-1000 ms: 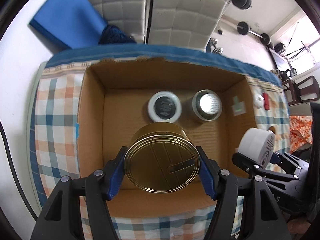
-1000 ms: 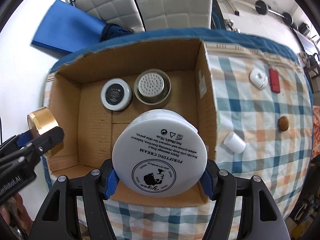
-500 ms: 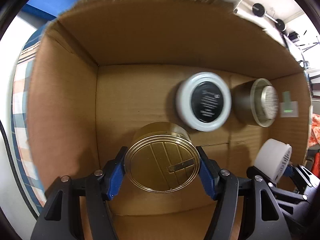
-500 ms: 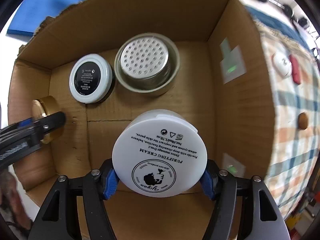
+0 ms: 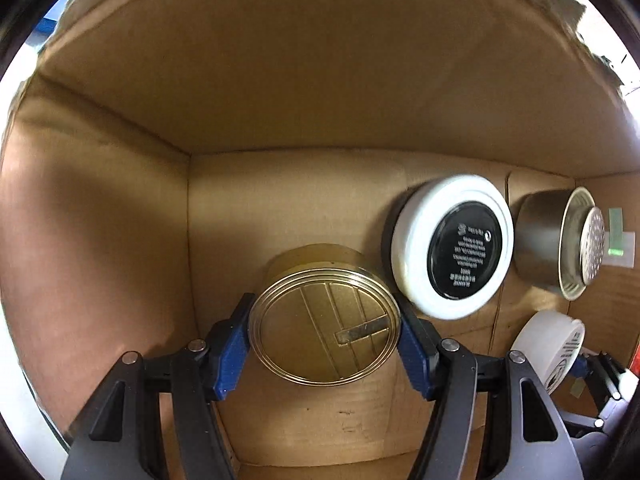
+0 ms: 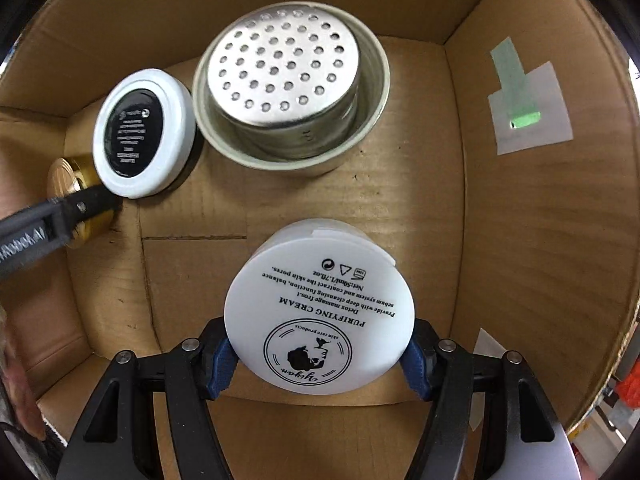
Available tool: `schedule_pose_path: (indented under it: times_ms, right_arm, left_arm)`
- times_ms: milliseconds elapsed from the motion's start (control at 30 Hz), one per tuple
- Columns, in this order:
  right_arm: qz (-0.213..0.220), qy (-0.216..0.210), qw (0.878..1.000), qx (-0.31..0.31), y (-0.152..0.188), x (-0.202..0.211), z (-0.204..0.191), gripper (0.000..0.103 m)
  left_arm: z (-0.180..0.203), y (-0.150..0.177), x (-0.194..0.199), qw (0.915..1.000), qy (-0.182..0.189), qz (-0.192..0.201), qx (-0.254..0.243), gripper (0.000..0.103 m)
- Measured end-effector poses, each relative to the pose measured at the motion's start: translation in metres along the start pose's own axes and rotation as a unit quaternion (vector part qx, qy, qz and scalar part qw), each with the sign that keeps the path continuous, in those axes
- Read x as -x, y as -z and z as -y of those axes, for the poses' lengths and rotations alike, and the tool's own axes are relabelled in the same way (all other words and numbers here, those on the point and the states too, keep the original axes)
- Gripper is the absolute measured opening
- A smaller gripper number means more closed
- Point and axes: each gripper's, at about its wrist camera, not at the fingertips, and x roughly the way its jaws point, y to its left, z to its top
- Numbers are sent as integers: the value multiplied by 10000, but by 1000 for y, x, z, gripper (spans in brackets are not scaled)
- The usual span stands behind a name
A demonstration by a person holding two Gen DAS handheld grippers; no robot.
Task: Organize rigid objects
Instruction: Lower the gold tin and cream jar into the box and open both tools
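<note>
My left gripper (image 5: 324, 332) is shut on a gold tin (image 5: 325, 326), low inside the cardboard box (image 5: 280, 80) near its left wall. The tin also shows in the right wrist view (image 6: 76, 196), beside the left gripper's finger (image 6: 60, 220). My right gripper (image 6: 319, 354) is shut on a white cream jar (image 6: 319, 320), held low over the box floor (image 6: 420, 220). The jar also shows in the left wrist view (image 5: 550, 346).
A white jar with a black label (image 6: 142, 134) (image 5: 454, 246) and a metal cup holding a perforated insert (image 6: 290, 88) (image 5: 558, 246) stand on the box floor at the back. Tape patches (image 6: 526, 114) sit on the right wall.
Both grippers have gone down from above the box into it with their loads. The left one has moved toward the left wall, and the box walls now fill both views.
</note>
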Motion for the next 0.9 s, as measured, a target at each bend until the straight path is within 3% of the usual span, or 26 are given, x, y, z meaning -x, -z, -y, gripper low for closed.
schedule_pose_path:
  times_ms: [500, 567, 700, 767, 900]
  right_arm:
    - [-113, 53, 9998, -184, 0, -1, -6, 72]
    - [-84, -10, 9997, -217, 2, 4, -5, 82]
    - [17, -41, 9998, -212, 6, 19, -6, 83]
    - [73, -76, 9997, -215, 10, 27, -6, 83]
    - [194, -123, 9996, -193, 19, 45, -9, 87]
  left_arm:
    - [-6, -3, 9, 9993, 199, -226, 243, 64]
    - [-8, -1, 14, 9992, 231, -208, 264, 67]
    - [-3, 9, 36, 9991, 311, -75, 291, 72]
    - [-1, 14, 48, 9988, 382, 18, 319, 85]
    - [8, 36, 72, 9984, 469, 199, 265, 87]
